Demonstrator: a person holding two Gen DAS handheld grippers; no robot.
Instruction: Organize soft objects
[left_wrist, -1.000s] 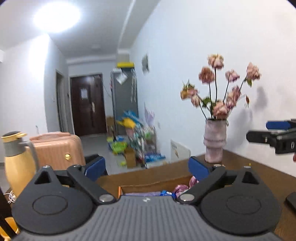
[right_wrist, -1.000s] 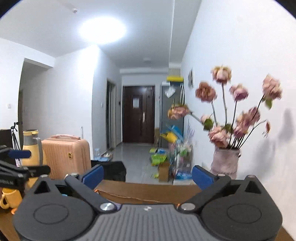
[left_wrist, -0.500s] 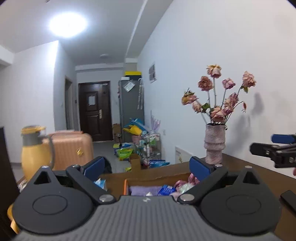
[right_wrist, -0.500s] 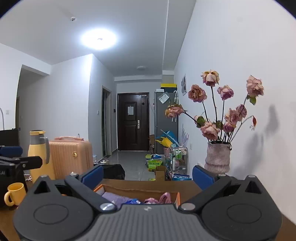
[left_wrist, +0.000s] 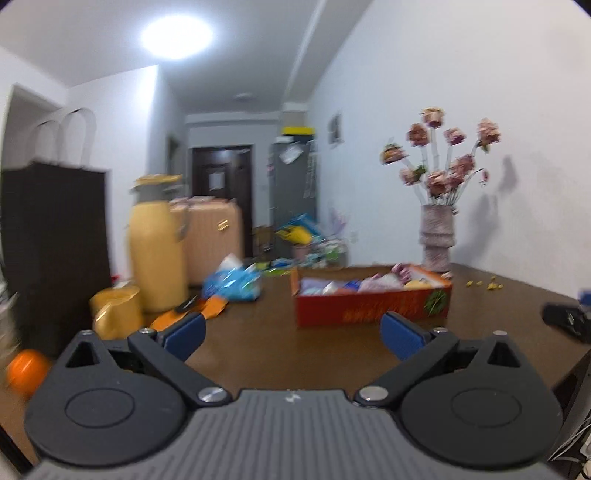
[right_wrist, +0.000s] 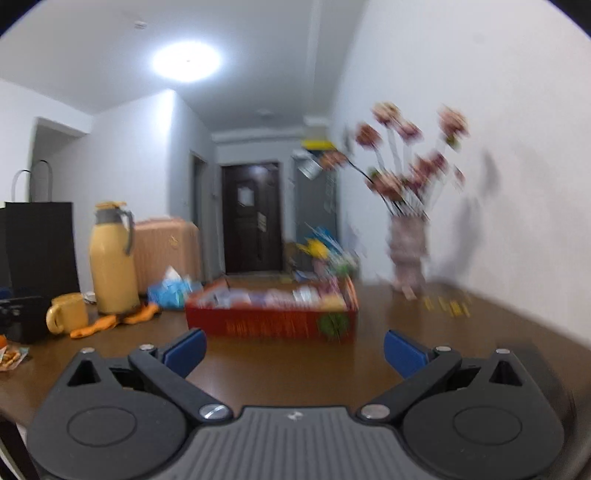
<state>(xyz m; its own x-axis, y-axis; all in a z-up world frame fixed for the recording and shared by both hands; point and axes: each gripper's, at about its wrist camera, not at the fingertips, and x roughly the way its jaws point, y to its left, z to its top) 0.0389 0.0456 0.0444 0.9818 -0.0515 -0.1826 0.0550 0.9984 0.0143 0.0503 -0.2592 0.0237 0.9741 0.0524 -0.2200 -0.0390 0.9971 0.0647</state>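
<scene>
A red cardboard box (left_wrist: 371, 308) holding several soft items stands on the brown table (left_wrist: 277, 347); it also shows in the right wrist view (right_wrist: 271, 325). An orange cloth (right_wrist: 110, 321) lies by the flask; it also shows in the left wrist view (left_wrist: 192, 314). A blue tissue pack (left_wrist: 232, 282) lies left of the box, seen too in the right wrist view (right_wrist: 171, 290). My left gripper (left_wrist: 291, 334) is open and empty, short of the box. My right gripper (right_wrist: 293, 350) is open and empty, also short of the box. Both views are blurred.
A yellow flask (left_wrist: 157, 247) and yellow mug (right_wrist: 68, 317) stand at the left, with a black paper bag (left_wrist: 51, 254) behind. A vase of dried roses (left_wrist: 437, 236) stands by the wall. An orange ball (left_wrist: 26, 371) lies at far left. Dark objects (left_wrist: 567, 319) lie right.
Both grippers have pulled back and tilted down, so the table top, red box and left-side items now show. Both stay open and empty.
</scene>
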